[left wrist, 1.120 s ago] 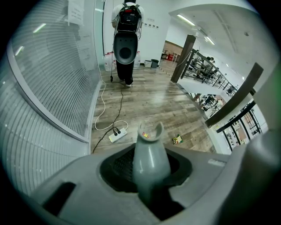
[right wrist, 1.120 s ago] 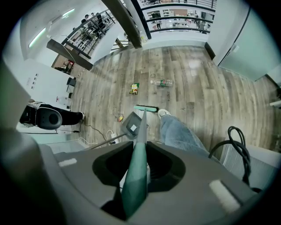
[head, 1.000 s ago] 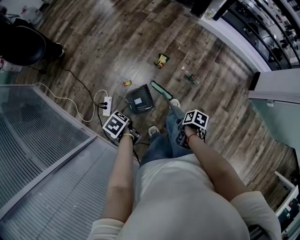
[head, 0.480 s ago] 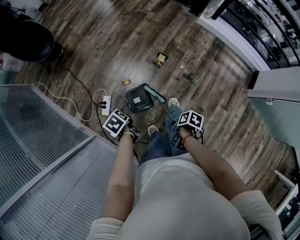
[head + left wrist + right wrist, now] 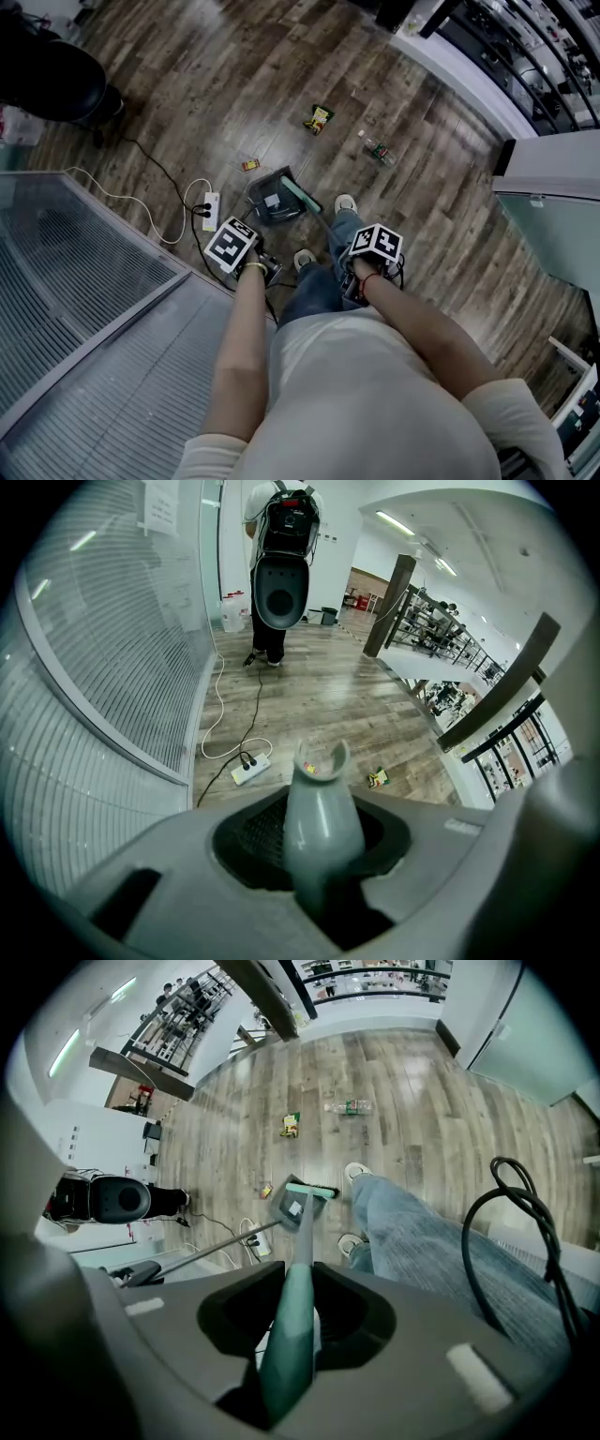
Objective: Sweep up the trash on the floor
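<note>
Wood floor (image 5: 187, 75) holds a packet (image 5: 319, 119), bottle (image 5: 379, 149) and wrapper (image 5: 250, 165) beyond the dustpan (image 5: 270, 200). Jaws of the left gripper (image 5: 268, 271) clamp its handle (image 5: 319, 827), and those of the right gripper (image 5: 349, 281) clamp the broom (image 5: 300, 195). A wide sweep could snag the nearby power strip (image 5: 213, 211).

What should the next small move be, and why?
Probably swing the broom out beyond the small wrapper and draw it toward the dustpan. That wrapper lies nearest the pan, while the snack bag and bottle sit farther off, all three on bare floor.
</note>
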Available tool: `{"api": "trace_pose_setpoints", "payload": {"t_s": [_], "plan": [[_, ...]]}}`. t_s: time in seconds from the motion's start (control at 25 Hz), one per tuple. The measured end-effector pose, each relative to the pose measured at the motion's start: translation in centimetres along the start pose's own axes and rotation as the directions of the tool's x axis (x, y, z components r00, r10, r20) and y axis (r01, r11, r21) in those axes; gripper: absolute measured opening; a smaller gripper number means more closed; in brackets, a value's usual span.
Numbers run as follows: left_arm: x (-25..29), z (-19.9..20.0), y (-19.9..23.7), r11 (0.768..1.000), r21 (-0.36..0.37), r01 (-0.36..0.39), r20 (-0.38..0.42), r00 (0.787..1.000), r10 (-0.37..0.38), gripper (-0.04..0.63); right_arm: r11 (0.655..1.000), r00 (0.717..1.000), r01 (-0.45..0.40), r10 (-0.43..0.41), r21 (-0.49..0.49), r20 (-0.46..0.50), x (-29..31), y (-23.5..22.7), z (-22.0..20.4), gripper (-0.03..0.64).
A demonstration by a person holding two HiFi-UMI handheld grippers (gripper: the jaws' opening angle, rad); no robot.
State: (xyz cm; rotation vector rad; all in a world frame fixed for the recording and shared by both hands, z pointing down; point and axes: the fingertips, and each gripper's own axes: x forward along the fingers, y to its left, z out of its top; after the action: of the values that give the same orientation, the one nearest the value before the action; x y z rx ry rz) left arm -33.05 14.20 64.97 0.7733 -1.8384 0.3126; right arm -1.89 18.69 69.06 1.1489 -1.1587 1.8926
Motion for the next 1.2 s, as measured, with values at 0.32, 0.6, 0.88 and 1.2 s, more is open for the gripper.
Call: {"api": "trace_pose_setpoints", "payload": {"t_s": [0.32, 0.6, 0.88, 1.2], "plan": [[0.1, -0.1, 0.3, 1.0, 0.0, 0.0, 0.003, 1.0, 0.0, 0.103, 1.0, 0.998, -0.013, 0.012, -0.025, -0.056, -0.1, 0.9, -1.7, 0.101], [-0.2, -0.2, 0.6, 1.0, 0.0, 0.006, -0.003, 1.0, -0.006, 0.103, 0.996, 0.993, -0.026, 0.015, -0.089, -0.12, -0.2, 1.6, -3.9, 0.1], [0.0, -0.3, 1.2, 1.0, 0.004, 0.01, 0.004, 1.0, -0.01, 0.103, 0.993, 0.993, -0.023, 0.009, -0.118, -0.115, -1.1, 1.5, -3.8, 0.1], [-0.2, -0.4, 1.6, 1.0, 0.015, 0.016, 0.001, 1.0, -0.016, 0.101, 0.987, 0.995, -0.014, -0.002, -0.159, -0.102, -2.3, 1.4, -4.2, 0.1]]}}
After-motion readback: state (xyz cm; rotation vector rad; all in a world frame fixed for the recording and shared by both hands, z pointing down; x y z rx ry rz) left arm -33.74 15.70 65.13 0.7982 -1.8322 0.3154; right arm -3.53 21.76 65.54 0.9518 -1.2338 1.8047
